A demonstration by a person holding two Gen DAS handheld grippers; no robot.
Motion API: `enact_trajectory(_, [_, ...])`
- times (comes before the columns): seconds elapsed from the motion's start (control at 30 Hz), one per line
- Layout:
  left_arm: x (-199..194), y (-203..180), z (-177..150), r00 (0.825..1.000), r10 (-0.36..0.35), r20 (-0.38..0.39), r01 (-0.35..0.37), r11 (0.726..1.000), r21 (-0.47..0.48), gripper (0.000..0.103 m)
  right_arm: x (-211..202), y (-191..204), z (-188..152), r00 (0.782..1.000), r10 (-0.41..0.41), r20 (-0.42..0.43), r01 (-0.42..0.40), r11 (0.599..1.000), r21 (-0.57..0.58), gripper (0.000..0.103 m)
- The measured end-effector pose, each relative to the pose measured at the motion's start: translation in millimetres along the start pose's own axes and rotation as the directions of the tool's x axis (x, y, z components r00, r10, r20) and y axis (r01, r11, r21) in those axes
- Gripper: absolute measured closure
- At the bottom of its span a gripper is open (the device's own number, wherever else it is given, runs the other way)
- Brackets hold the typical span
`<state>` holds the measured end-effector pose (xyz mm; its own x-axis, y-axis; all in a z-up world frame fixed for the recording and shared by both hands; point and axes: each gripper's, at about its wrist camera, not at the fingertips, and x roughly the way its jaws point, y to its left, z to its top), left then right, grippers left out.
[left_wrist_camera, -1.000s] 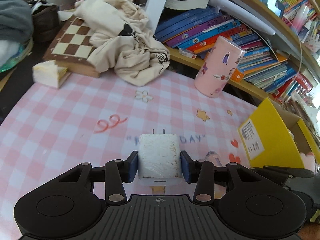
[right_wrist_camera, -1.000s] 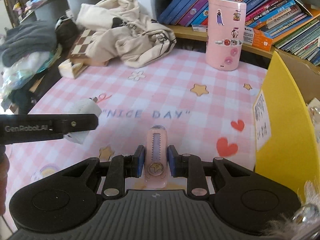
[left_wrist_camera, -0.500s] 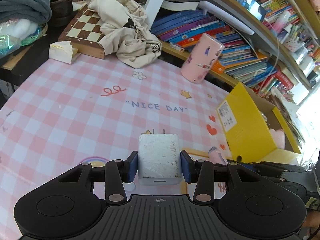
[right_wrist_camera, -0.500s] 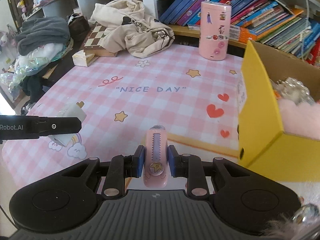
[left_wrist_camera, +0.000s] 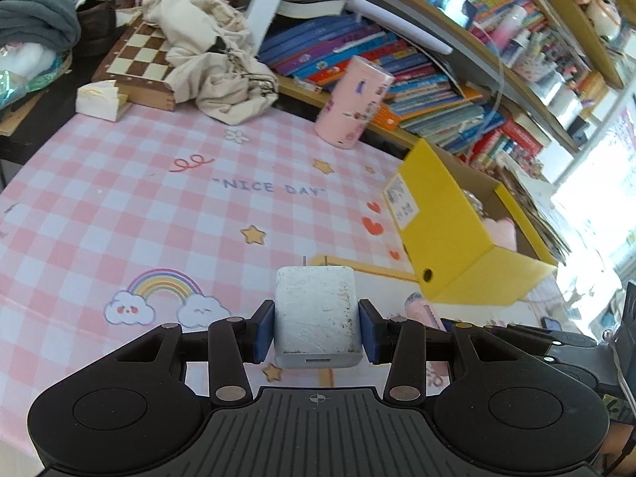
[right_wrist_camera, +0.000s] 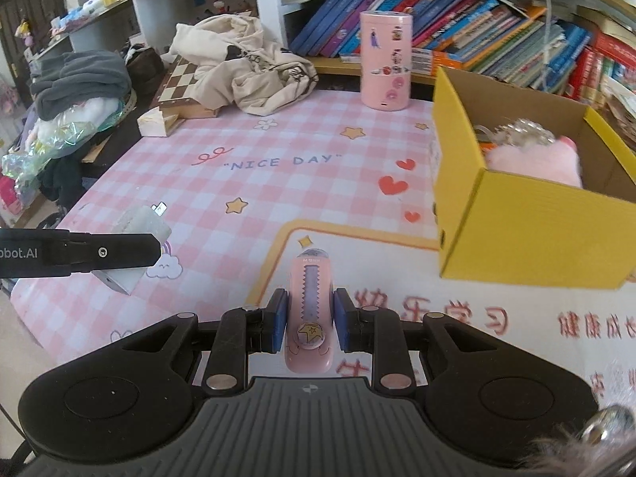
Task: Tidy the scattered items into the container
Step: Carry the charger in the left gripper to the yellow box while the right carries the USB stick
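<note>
Both lifted clear of the desk (right_wrist_camera: pixel 246 183) since a second ago: my left hand-held gripper (left_wrist_camera: pixel 317 320) pinching the white charger (left_wrist_camera: pixel 317 314), right hand-held gripper (right_wrist_camera: pixel 309 320) pinching the pink utility knife (right_wrist_camera: pixel 309 310), yellow box (right_wrist_camera: pixel 528 222) now nearer, ahead-right, so drop-off looks next.

White scuffed charger (left_wrist_camera: pixel 317 310) prongs forward, pink utility knife (right_wrist_camera: pixel 309 310) lengthwise, open yellow box (right_wrist_camera: pixel 528 222) on table.
</note>
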<state>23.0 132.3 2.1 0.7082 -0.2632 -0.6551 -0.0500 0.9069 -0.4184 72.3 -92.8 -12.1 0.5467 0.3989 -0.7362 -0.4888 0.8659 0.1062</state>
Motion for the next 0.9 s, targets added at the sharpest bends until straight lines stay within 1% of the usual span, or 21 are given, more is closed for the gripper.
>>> enact_trajectory(0.43, [2.1,-26.5,-17.9,0.996,-0.077,-0.042,0.079,0.996,0.045,0.061,-32.8,-19.0,-29.3,0.996,-0.089,0.004,0.089,0.994,0.07,0.08])
enact_trajectory(0.9, [17.5,-57.6,-24.8,0.987,-0.132,-0.087,0.139,0.987,0.084,0.061,-53.5,-46.9,-44.2,0.988,-0.155,0.001,0.153,0.98,0.126,0.08])
